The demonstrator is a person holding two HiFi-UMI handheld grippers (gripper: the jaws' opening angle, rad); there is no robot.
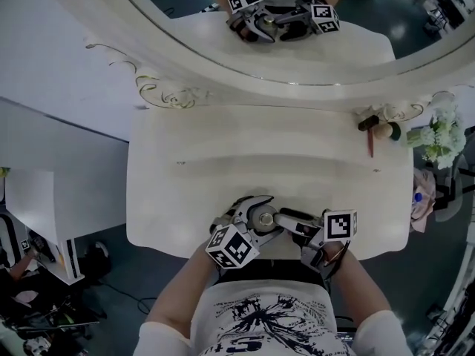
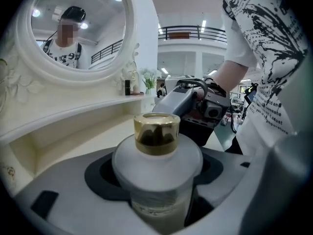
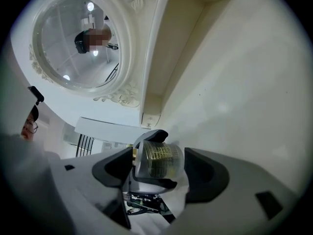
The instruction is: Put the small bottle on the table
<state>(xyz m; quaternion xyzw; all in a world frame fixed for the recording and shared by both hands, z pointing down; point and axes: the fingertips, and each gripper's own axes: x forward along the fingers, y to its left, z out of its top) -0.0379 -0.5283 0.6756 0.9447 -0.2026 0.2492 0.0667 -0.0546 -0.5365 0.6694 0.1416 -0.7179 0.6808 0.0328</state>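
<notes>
- Gripping the small bottle [image 2: 156, 168] by its frosted body, left gripper [image 1: 260, 217] jaws closed on it.
- Pinching its gold cap [image 3: 159, 160] with the right gripper [image 1: 286, 219].
- Holding it upright at the table's [image 1: 223, 162] front edge.

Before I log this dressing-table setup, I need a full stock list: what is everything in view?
Small frosted white bottle with gold cap: one, white and gold, held at the table's front edge.
Cream dressing table: one, cream, under both grippers.
Oval mirror in a carved cream frame: one, at the table's back.
Small cosmetics: a few, dark, beige and red, back right corner.
White flowers: one bunch, right edge.
Left gripper: one, grey, shut on the bottle's body.
Right gripper: one, grey, jaws either side of the cap; contact unclear.
</notes>
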